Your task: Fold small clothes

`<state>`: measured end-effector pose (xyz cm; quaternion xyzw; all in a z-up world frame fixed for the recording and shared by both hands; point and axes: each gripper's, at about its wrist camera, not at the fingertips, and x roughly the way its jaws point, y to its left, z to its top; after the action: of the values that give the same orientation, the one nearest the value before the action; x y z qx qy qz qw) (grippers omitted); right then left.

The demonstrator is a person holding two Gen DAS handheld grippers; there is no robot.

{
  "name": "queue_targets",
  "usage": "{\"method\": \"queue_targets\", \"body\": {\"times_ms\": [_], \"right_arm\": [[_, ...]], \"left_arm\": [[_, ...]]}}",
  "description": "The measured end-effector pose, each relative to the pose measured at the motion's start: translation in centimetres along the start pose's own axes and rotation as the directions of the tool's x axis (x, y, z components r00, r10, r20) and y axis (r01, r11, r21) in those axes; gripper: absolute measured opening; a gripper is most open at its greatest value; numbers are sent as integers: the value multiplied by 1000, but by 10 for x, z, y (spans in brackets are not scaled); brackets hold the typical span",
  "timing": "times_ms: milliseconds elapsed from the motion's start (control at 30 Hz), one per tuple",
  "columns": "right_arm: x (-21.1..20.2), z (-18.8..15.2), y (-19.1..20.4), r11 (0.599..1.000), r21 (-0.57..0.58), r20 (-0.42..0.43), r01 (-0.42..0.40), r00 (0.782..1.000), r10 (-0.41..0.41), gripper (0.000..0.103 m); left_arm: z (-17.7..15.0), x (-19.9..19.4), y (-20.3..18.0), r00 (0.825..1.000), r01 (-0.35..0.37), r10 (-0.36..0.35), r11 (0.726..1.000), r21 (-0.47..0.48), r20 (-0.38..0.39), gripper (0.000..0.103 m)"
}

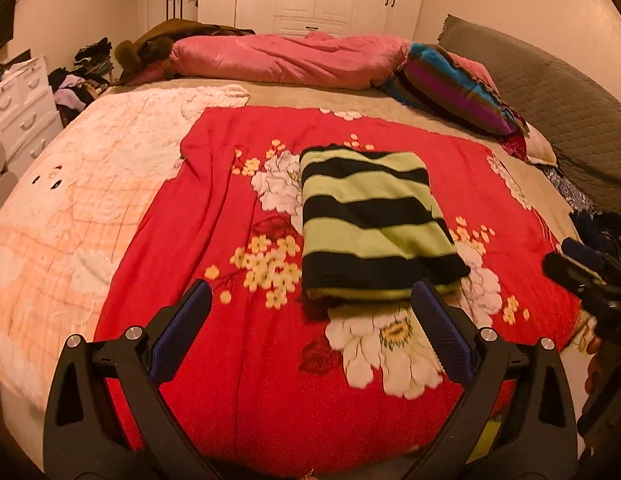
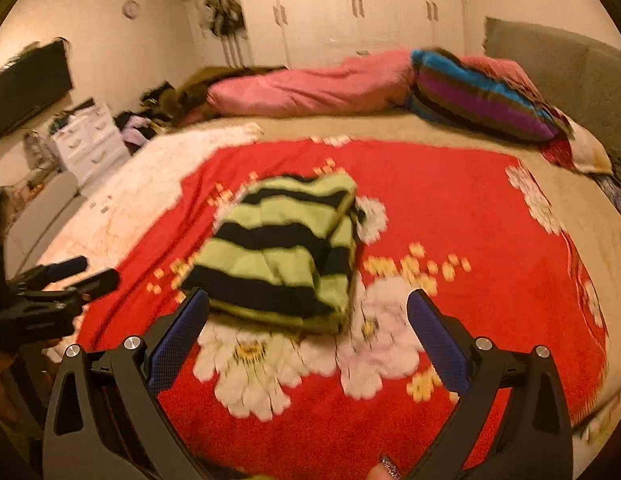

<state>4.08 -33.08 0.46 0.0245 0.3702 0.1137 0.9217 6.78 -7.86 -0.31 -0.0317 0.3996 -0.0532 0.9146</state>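
A green-and-black striped garment (image 1: 370, 220) lies folded into a compact rectangle on the red floral blanket (image 1: 238, 208). My left gripper (image 1: 310, 300) is open and empty just in front of its near edge. My right gripper (image 2: 308, 308) is open and empty, also at the garment's (image 2: 282, 252) near edge; the right wrist view is blurred. The right gripper shows at the right edge of the left wrist view (image 1: 582, 276), and the left gripper at the left edge of the right wrist view (image 2: 82, 276).
A pink duvet (image 1: 286, 60) and a striped pillow (image 1: 458, 88) lie at the far side of the bed. A peach blanket (image 1: 70, 208) covers the left part. A grey headboard (image 1: 550, 92) is on the right, white drawers (image 1: 22, 108) on the left.
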Motion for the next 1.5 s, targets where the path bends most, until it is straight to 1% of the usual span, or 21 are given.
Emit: {"method": "queue_targets", "body": {"times_ms": [33, 167, 267, 300, 367, 467, 733, 1367, 1500], "right_arm": [[1, -3, 0, 1000, 12, -15, -1, 1000, 1, 99], [3, -21, -1, 997, 58, -53, 46, 998, -43, 99], [2, -32, 3, 997, 33, -68, 67, 996, -65, 99], [1, -35, 7, 997, 8, -60, 77, 995, -76, 99], [-1, -38, 9, 996, -5, -51, 88, 995, -88, 99], [-1, -41, 11, 997, 16, -62, 70, 996, -69, 99], [-1, -43, 15, 998, 20, -74, 66, 995, -64, 99], [-4, -44, 17, 997, 30, -71, 72, 995, -70, 99], [-4, -44, 18, 997, 25, -70, 76, 995, -74, 99]], "left_arm": [[-3, -2, 0, 1000, -3, 3, 1000, 3, -4, 94], [-13, -8, 2, 1000, -8, 8, 1000, -3, -17, 94], [-20, -9, 3, 1000, -11, 11, 1000, -8, -25, 94], [-22, -9, 4, 1000, -10, 10, 1000, -9, -27, 94], [-26, -8, 5, 999, -10, 10, 1000, -11, -38, 94], [-30, -5, 6, 998, -16, 15, 1000, -19, -53, 94], [-31, -4, 5, 998, -11, 10, 1000, -18, -55, 94], [-30, -5, 6, 998, -33, 33, 999, -9, -58, 94], [-30, -5, 6, 998, -28, 27, 1000, -13, -62, 94]]}}
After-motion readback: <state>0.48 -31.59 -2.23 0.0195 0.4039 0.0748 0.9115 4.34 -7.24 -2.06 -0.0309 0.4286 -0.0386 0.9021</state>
